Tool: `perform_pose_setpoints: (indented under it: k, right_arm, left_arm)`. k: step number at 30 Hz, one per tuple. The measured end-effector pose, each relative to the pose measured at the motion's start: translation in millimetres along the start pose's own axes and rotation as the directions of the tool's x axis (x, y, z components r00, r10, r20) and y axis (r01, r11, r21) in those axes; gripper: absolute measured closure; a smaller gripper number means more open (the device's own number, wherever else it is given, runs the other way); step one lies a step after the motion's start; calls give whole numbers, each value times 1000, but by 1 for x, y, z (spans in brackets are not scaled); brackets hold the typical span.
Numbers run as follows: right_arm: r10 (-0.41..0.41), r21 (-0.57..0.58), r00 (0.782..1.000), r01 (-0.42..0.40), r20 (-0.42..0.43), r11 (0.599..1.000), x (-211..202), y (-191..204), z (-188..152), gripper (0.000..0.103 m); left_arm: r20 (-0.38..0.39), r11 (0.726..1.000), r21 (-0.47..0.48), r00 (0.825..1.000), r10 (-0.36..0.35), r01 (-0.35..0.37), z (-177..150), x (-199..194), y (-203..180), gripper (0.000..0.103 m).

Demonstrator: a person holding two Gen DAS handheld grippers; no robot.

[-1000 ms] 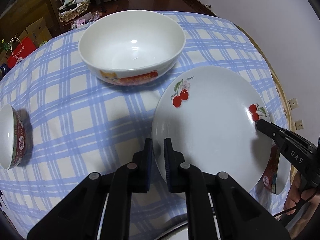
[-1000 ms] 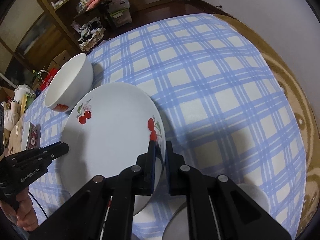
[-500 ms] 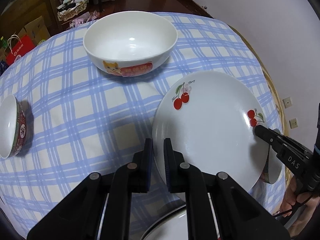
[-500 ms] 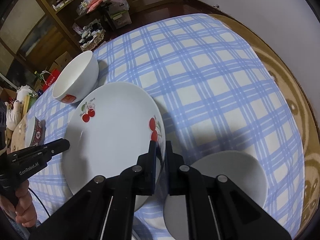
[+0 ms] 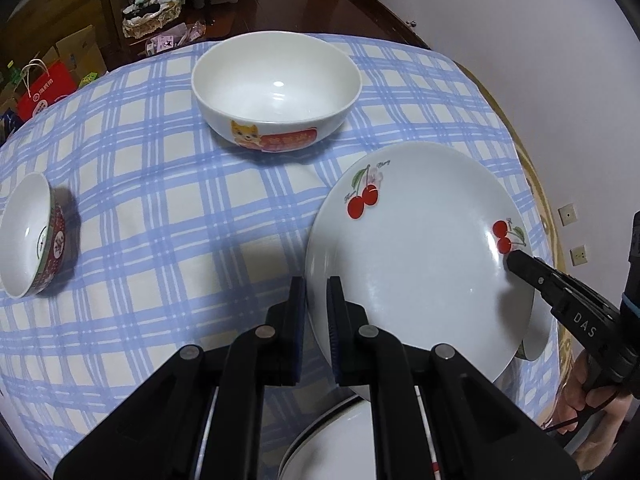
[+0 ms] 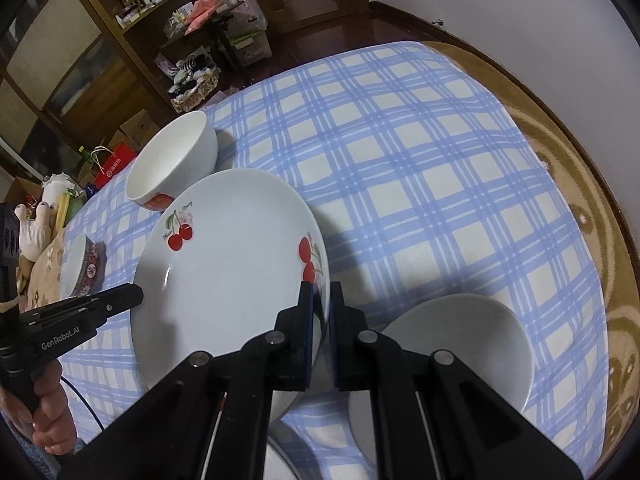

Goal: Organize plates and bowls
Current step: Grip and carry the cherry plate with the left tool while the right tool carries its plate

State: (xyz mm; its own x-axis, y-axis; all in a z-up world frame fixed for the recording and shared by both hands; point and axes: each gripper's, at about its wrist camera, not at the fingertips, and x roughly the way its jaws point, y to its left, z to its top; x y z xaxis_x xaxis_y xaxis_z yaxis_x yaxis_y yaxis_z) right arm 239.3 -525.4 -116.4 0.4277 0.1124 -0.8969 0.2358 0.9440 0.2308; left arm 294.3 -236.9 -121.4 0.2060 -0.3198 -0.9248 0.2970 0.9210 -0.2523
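Note:
A white plate with red cherries [image 5: 420,248] [image 6: 232,272] hangs tilted above the checked tablecloth. My left gripper [image 5: 316,284] is shut on its near left rim, and its tip shows in the right wrist view [image 6: 132,294]. My right gripper [image 6: 321,288] is shut on the opposite rim by a cherry print, also seen in the left wrist view [image 5: 516,258]. A large white bowl with a cat picture [image 5: 276,92] [image 6: 172,164] stands behind. A small red-patterned bowl [image 5: 28,236] [image 6: 82,264] sits at the left.
A plain white bowl [image 6: 452,348] sits on the blue checked tablecloth [image 6: 400,160] below the lifted plate's right side. Another white dish [image 5: 340,440] peeks out under the grippers. Shelves, boxes and a red bag [image 5: 44,92] stand beyond the round table's far edge.
Both grippers have risen with the plate held between them. The bowls on the table look farther off, and the plain white bowl beneath has come into sight.

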Motion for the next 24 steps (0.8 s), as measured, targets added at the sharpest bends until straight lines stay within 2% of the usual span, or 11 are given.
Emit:
perform_pose_setpoints:
  k: [15, 24]
  right_arm:
    - [44, 16, 999, -44, 12, 999, -31, 14, -21, 95]
    - [61, 40, 998, -62, 11, 997, -57, 14, -55, 95]
  left_arm:
    - [40, 1000, -5, 999, -4, 4, -22, -45, 5, 93]
    - [47, 1000, 9, 999, 11, -11, -55, -72, -2, 93]
